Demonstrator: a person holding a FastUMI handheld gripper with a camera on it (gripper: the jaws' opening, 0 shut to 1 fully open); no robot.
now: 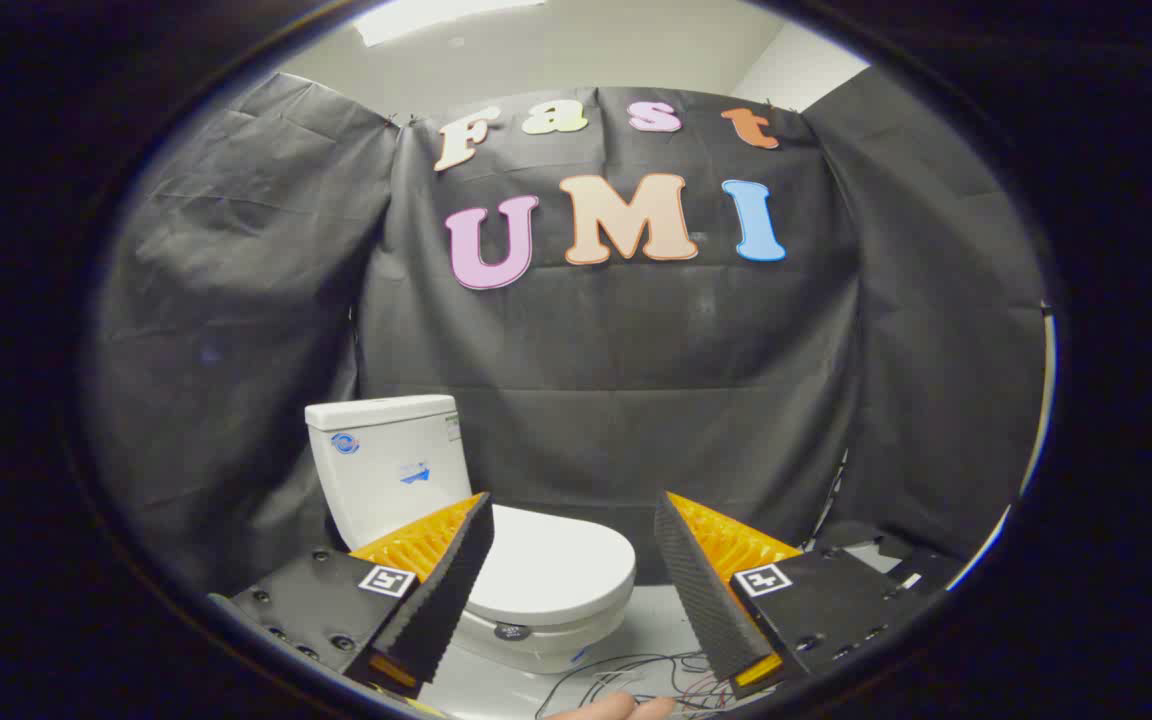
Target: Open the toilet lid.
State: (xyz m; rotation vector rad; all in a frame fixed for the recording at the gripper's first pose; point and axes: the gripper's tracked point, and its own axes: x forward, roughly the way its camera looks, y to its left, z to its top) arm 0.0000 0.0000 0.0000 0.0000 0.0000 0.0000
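Tongs [573,525] are standing wide apart and gripping nothing, with open air between the two fingers. Beyond them, and partly behind the left finger, the toilet [476,540] is sitting on the pale floor [651,625] against the black cloth wall, its tank [386,465] rising at the back. The lid [556,565] is lying flat and closed over the bowl, so the task is not yet started.

The main risk, as I judge it, is sitting in the approach. The lid's front edge is smooth, rounded and lying tight on the seat, so a finger coming in too high is likely to skate over the top rather than hook beneath it. Coming in too low, it may be catching the seat as well and lifting both together. The toilet is also lying off to the left of the gap, so a straight push forward is likely to miss it altogether.

Loose wires [626,675] are trailing over the floor just ahead of the fingers and could be snagging on a low pass. A fingertip [616,708] is showing beneath the tongs.
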